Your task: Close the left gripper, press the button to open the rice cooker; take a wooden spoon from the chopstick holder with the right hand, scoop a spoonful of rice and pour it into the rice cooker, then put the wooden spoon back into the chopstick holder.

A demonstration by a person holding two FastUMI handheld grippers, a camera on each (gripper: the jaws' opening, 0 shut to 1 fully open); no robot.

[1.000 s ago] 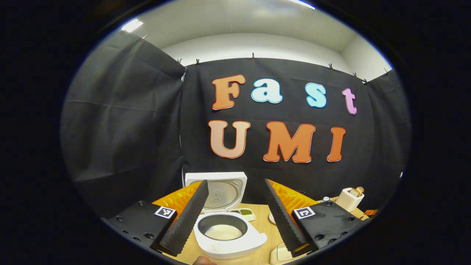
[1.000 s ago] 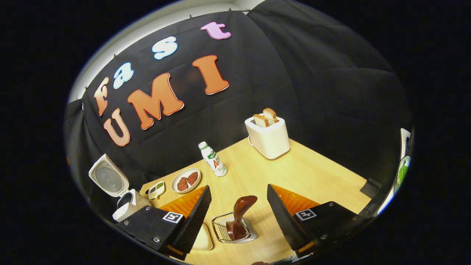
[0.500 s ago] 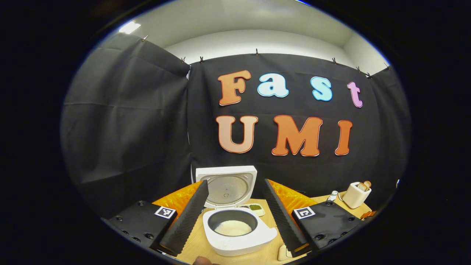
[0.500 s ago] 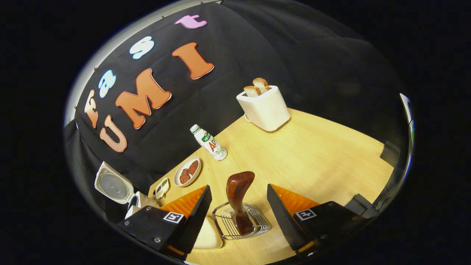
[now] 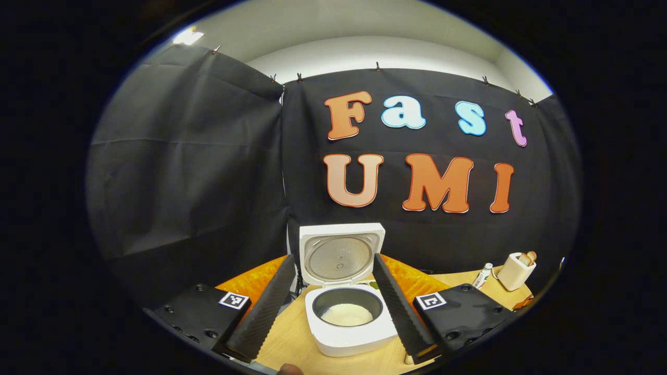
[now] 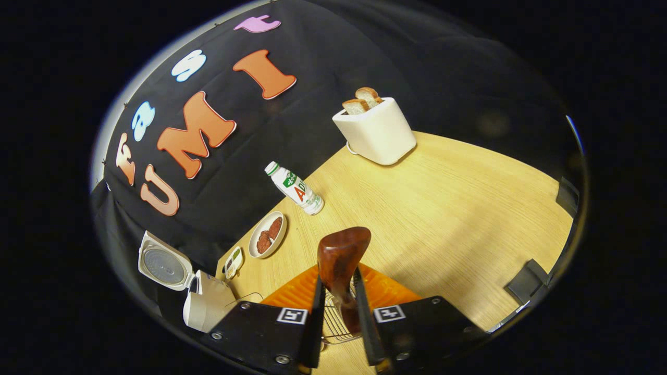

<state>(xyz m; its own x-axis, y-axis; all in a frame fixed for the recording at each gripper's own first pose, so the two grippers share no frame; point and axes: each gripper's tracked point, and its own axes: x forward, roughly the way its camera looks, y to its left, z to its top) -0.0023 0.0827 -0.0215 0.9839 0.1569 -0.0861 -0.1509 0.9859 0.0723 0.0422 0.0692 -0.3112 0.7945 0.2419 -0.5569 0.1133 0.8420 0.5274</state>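
The white rice cooker point(image 5: 350, 333) stands open with its lid point(image 5: 340, 255) up and white rice in the pot point(image 5: 346, 314). My left gripper point(image 5: 330, 307) hangs open above and in front of it, a finger on each side. In the right gripper view the dark wooden spoon point(image 6: 341, 255) stands upright in the wire chopstick holder point(image 6: 333, 325). My right gripper point(image 6: 336, 317) is shut on the spoon's handle, with the bowl end sticking up past the fingers. The rice cooker point(image 6: 200, 307) shows at the lower left of that view, lid open.
On the wooden table point(image 6: 443, 208) stand a white toaster point(image 6: 374, 131) with two slices of bread, a small bottle point(image 6: 295, 188), a plate with dark patties point(image 6: 267, 240) and a small condiment dish point(image 6: 232, 262). The black cloth wall runs close behind them.
My right gripper came down over the holder and shut on the spoon handle. My left gripper, still open, shifted left, so the cooker now sits between its fingers.
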